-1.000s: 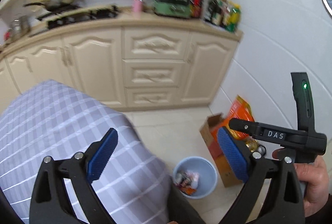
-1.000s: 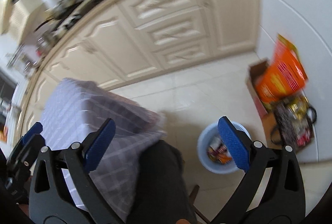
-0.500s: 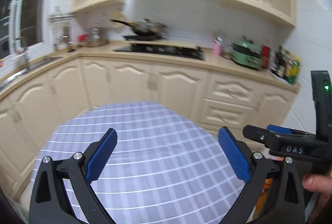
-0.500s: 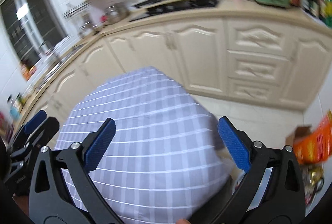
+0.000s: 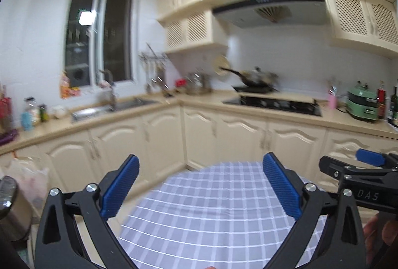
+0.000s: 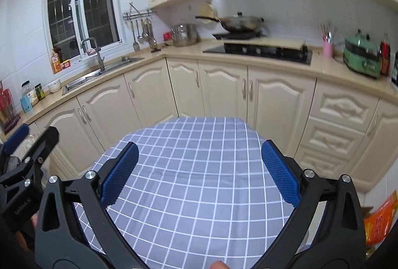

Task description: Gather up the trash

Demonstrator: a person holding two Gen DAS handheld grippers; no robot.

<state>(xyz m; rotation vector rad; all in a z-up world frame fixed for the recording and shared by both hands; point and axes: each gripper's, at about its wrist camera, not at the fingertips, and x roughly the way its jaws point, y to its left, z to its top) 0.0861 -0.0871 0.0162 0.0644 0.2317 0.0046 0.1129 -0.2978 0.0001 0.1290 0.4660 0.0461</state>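
Note:
My left gripper (image 5: 200,184) is open, with nothing between its blue pads, held above the table with the grey checked cloth (image 5: 219,209). My right gripper (image 6: 199,172) is open too and hangs over the same cloth (image 6: 199,184). The right gripper (image 5: 368,177) shows at the right edge of the left wrist view, and the left gripper (image 6: 17,144) shows at the left edge of the right wrist view. No trash lies on the cloth in either view. The blue bin is out of sight.
Cream cabinets (image 6: 273,94) and a counter run behind the table, with a sink (image 6: 99,72), hob (image 6: 258,50), wok (image 6: 238,22) and green cooker (image 6: 363,57). An orange bag (image 6: 378,221) sits low right. A steel bin (image 5: 12,209) and plastic bag (image 5: 29,179) stand at the left.
Both grippers have tilted up from the floor and the blue bin to face the table and kitchen counter. The bin has dropped out of view. Both stay open.

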